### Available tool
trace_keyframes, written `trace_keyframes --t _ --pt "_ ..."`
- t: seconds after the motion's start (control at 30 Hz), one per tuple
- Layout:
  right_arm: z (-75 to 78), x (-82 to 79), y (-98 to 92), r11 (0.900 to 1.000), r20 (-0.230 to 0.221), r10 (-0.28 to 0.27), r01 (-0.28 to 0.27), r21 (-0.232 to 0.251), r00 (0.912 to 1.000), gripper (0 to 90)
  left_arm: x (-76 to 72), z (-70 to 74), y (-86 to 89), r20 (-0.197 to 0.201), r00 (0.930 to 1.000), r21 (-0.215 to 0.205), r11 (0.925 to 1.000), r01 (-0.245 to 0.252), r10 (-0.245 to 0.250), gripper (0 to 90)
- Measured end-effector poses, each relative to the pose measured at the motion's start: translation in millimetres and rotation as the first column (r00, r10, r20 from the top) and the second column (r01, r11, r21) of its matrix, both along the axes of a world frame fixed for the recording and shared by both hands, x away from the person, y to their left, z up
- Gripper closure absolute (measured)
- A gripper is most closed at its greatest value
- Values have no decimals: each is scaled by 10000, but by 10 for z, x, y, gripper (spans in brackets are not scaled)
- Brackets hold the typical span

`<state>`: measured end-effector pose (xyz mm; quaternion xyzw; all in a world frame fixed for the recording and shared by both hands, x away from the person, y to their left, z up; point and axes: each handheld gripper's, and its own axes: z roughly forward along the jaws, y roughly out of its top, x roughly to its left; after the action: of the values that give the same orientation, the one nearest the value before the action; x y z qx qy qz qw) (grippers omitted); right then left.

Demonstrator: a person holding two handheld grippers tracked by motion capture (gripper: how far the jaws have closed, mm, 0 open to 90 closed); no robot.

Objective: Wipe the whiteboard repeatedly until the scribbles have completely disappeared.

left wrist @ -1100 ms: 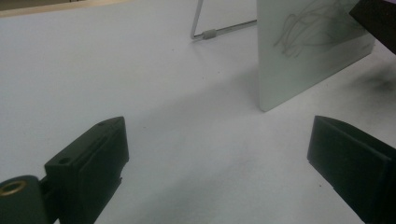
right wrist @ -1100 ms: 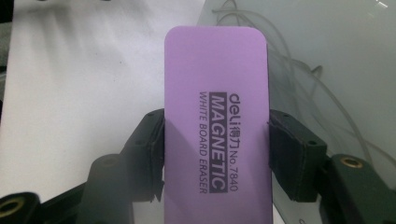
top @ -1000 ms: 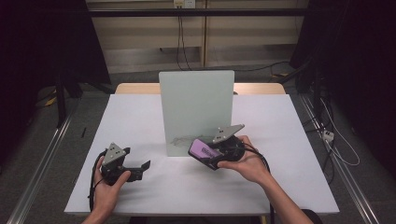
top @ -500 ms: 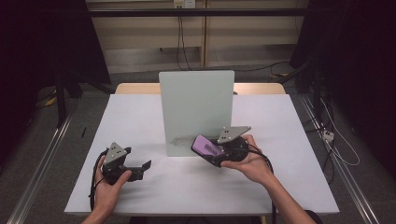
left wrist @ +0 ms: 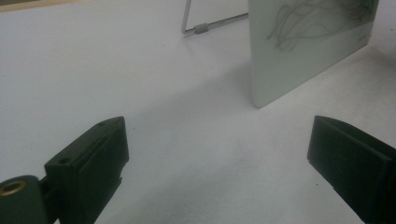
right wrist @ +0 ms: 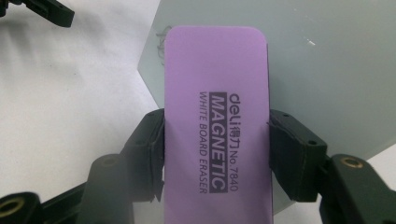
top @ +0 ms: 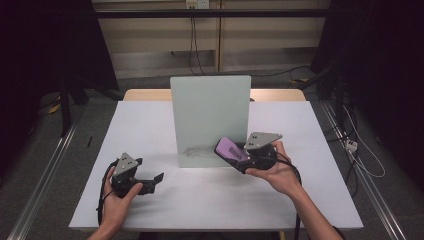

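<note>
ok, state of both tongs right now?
Left tongs: open, holding nothing.
Right tongs: closed on the purple whiteboard eraser.

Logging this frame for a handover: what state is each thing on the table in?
Whiteboard: upright on its stand, scribbles low on its face.
Eraser: purple, clamped by its sides, at the board's lower part.
Right hand-held gripper: shut on the eraser.
Left hand-held gripper: open, nothing between its jaws.
</note>
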<state>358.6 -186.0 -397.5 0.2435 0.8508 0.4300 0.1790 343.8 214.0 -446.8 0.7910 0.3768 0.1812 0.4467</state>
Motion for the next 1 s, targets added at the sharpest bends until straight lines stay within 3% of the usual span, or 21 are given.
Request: trace_keyframes --t 0.4,0.6,1.0 --pt "56 52 -74 9997 532 -142 132 189 9985 414 8 -11 -18 -65 10000 40 10000 45 -45 54" --pt "54 64 -123 9994 540 -272 259 241 9982 414 7 -11 -15 -79 10000 8 10000 51 -51 54" --pt "2 73 -80 9996 1097 -225 241 -132 9937 414 8 -9 -15 -62 10000 21 10000 60 -60 54"
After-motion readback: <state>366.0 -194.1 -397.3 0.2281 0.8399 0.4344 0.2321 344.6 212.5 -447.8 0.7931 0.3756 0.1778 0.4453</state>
